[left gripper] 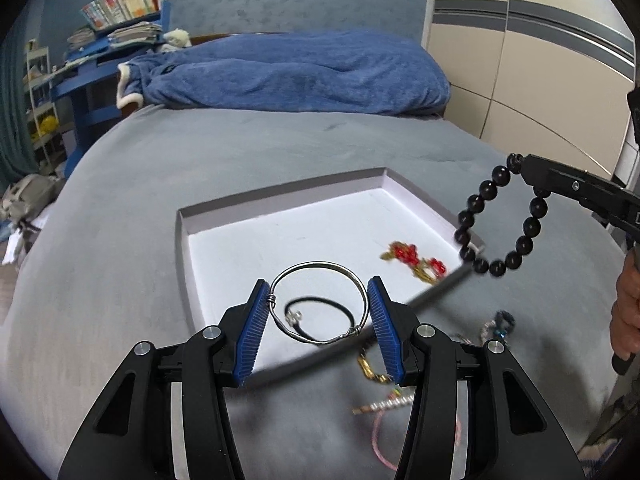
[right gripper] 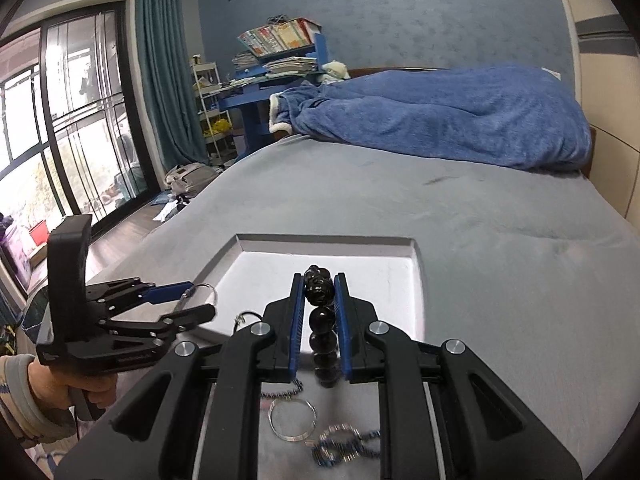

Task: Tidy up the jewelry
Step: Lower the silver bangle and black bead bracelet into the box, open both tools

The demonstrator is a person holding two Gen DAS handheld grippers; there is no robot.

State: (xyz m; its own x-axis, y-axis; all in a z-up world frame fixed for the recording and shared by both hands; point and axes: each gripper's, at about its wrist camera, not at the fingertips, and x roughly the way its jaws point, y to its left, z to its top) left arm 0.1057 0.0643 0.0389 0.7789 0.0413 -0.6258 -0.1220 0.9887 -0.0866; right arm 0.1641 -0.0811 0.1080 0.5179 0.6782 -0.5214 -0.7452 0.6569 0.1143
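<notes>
My left gripper (left gripper: pixel 318 300) is shut on a silver wire bangle (left gripper: pixel 362 292) and holds it above the near edge of the white tray (left gripper: pixel 280 196). In the tray lie a black cord bracelet (left gripper: pixel 340 306) and a red and gold piece (left gripper: pixel 416 260). My right gripper (right gripper: pixel 319 280) is shut on a black bead bracelet (right gripper: pixel 322 320), which hangs over the tray's right edge in the left wrist view (left gripper: pixel 532 224). The left gripper shows at the left of the right wrist view (right gripper: pixel 192 300).
Loose jewelry lies on the grey bed in front of the tray: a gold chain (left gripper: pixel 370 368), a pearl strip (left gripper: pixel 386 405), a pink cord (left gripper: pixel 380 444), a blue bead piece (left gripper: pixel 498 324), and silver rings (right gripper: pixel 292 420). A blue blanket (left gripper: pixel 288 72) lies at the far end.
</notes>
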